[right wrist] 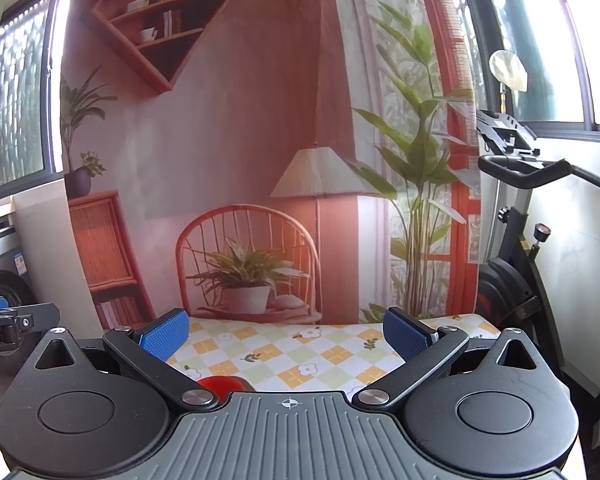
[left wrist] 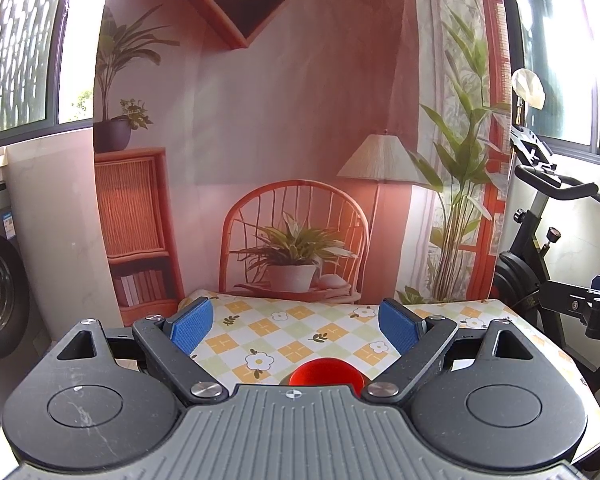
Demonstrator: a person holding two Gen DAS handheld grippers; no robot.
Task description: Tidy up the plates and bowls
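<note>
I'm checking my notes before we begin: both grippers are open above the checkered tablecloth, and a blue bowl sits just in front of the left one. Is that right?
Not quite: the bowl is red, not blue, as the left wrist view shows. The rest holds: the left gripper and right gripper are both open above the checkered tablecloth.

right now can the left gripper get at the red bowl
Probably yes: the left gripper is open, and the red bowl sits low between its fingers with only bare tablecloth ahead.
</note>
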